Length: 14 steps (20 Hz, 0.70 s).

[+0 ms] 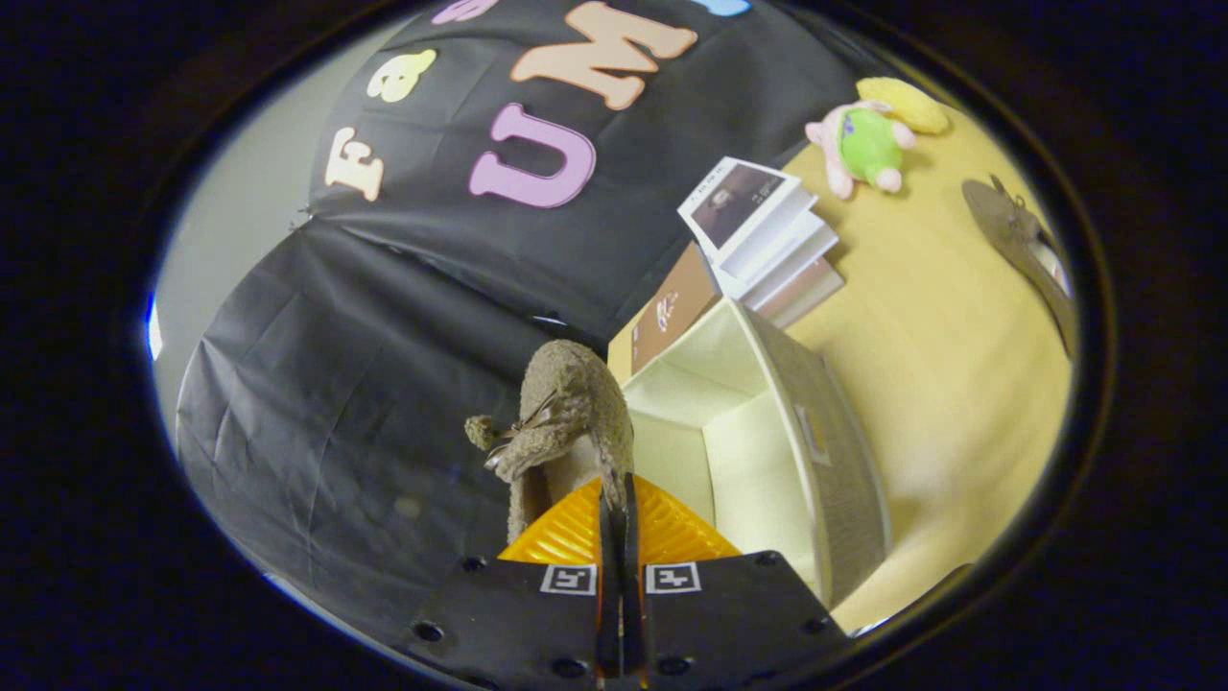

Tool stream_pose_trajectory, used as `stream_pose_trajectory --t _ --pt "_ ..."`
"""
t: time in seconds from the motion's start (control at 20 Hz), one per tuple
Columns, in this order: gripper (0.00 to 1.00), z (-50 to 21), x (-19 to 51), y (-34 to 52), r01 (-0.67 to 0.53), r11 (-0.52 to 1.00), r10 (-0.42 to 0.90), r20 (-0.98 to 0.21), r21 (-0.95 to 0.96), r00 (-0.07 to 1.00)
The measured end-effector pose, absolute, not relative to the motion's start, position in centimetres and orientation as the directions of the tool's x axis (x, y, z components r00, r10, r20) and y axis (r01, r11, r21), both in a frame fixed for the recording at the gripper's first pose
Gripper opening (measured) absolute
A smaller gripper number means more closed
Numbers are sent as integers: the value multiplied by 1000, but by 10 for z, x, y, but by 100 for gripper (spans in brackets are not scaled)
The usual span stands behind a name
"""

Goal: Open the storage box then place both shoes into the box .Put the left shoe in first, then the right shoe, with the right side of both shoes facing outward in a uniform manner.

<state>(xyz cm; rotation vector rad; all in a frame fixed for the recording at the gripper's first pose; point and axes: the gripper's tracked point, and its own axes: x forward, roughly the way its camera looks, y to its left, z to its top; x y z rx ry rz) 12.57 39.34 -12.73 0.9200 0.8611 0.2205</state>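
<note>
My gripper point(619, 523) is shut on the rim of a fuzzy brown shoe point(566, 408) with a small bow, and holds it lifted in the air. The shoe hangs just ahead of the orange fingers point(576, 537), above the near wall of the open storage box point(767, 451). This box is grey outside and cream inside, and its hollow holds nothing that I can see. Its brown lid point(672, 312) stands folded up at the far end. A second brown shoe point(1022, 250) lies on the yellow table point(940, 365), well beyond the box.
A stack of books point(767, 240) lies just past the box's far end. A plush toy point(868, 139), green, pink and yellow, sits further back on the table. Black cloth forms the booth wall behind the held shoe.
</note>
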Motion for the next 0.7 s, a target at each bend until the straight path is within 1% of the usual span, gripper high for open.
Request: stream_pose_trajectory --t 0.2,0.45,0.55,0.65,0.7 --pt "5 -162 121 390 303 610 437 -630 732 642" --pt "5 -194 118 404 484 508 442 -698 713 564" --pt "5 -212 111 405 548 537 413 -766 641 492" --pt "5 -220 112 397 581 567 352 -809 584 470" --pt "5 -220 112 397 590 567 347 -817 574 461"
